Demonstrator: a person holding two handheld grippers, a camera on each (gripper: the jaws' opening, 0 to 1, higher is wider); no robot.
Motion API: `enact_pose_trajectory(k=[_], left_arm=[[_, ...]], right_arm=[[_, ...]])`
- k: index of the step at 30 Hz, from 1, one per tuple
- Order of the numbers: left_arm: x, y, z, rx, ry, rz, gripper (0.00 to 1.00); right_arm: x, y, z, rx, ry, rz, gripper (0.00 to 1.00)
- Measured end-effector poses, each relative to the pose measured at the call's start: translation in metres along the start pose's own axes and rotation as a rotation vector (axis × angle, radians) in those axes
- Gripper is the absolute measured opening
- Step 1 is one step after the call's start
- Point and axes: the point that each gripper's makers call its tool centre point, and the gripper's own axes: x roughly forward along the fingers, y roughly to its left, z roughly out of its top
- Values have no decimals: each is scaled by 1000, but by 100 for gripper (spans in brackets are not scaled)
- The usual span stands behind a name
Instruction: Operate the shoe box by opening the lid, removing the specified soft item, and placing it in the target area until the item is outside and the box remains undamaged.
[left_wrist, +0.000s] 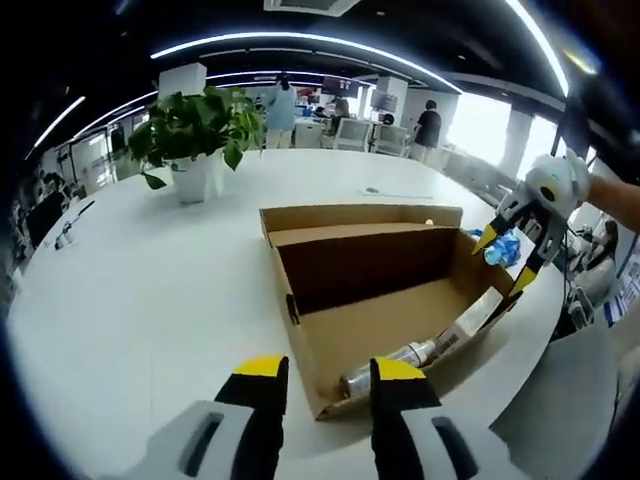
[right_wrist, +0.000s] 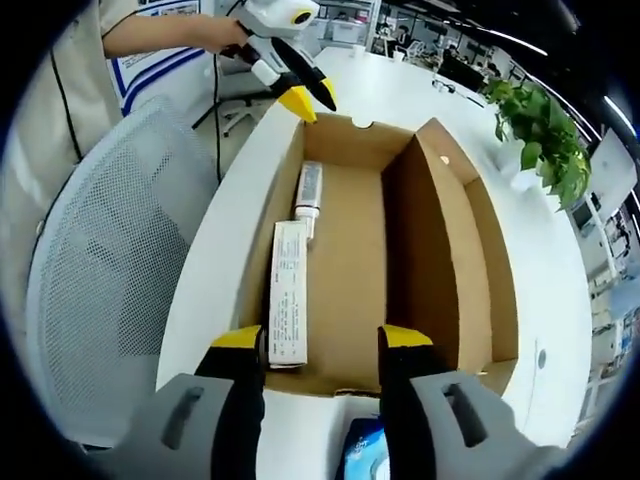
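**Grippers poised at opposite ends of the opened box**

The left gripper (left_wrist: 325, 385) is held spread and empty over one short wall of the shoe box (left_wrist: 385, 325); the right gripper (right_wrist: 320, 350) is likewise spread over the opposite wall, nothing pinched. The lid is already folded back on the white bench (left_wrist: 150, 280). Along one long wall of the box floor a crinkled tube (right_wrist: 308, 195) and a flat carton (right_wrist: 288, 290) are seen lying end to end. The tube is judged light, pliable and somewhat slippery; a mid-body pinch is advised. Both grippers are angled downward into the box.
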Motion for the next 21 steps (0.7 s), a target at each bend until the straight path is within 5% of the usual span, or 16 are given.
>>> enact_pose_trajectory(k=[9,21], left_arm=[[4,4,-10,-43,46,27,14],[6,5,-14,-54,57,40,11]], right_arm=[[12,7,-5,-7,19,50,27],[14,16,-2,-2,3,102,28]])
